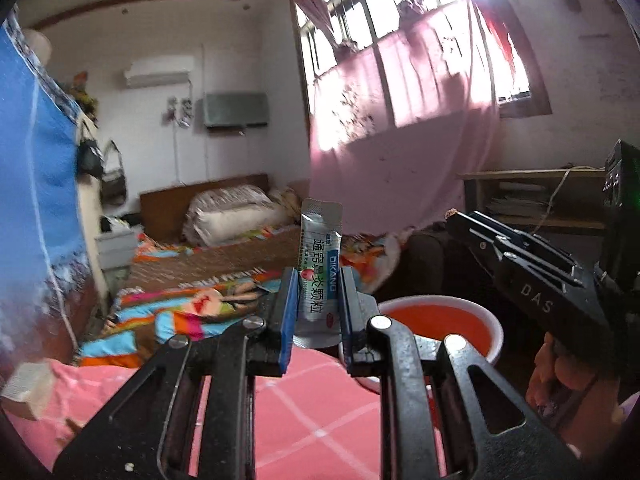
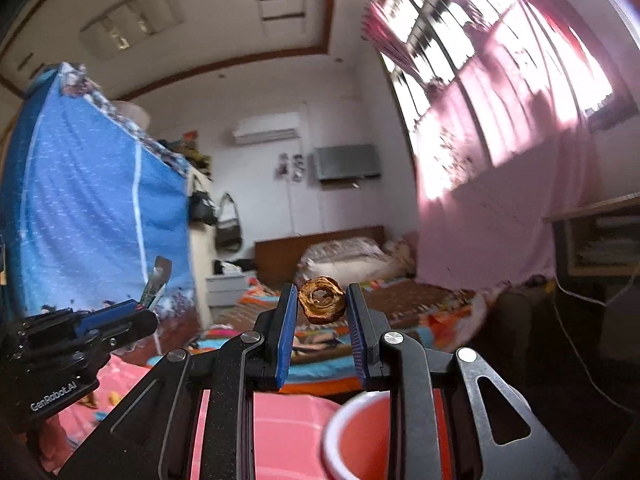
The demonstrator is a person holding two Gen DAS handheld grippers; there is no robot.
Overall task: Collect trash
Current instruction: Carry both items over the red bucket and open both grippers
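We have two pieces of trash in hand, but neither is in the basin yet. Our left gripper (image 1: 318, 300) is closed on a silver packet (image 1: 320, 264), which stands upright between its fingers. Our right gripper (image 2: 320, 312) pinches a dried brown ring of fruit (image 2: 321, 300) at its tips. The red basin (image 1: 440, 320) sits just below and ahead of both grippers, and it looks empty where we can see inside. What remains, we judge, is to release both pieces over it.
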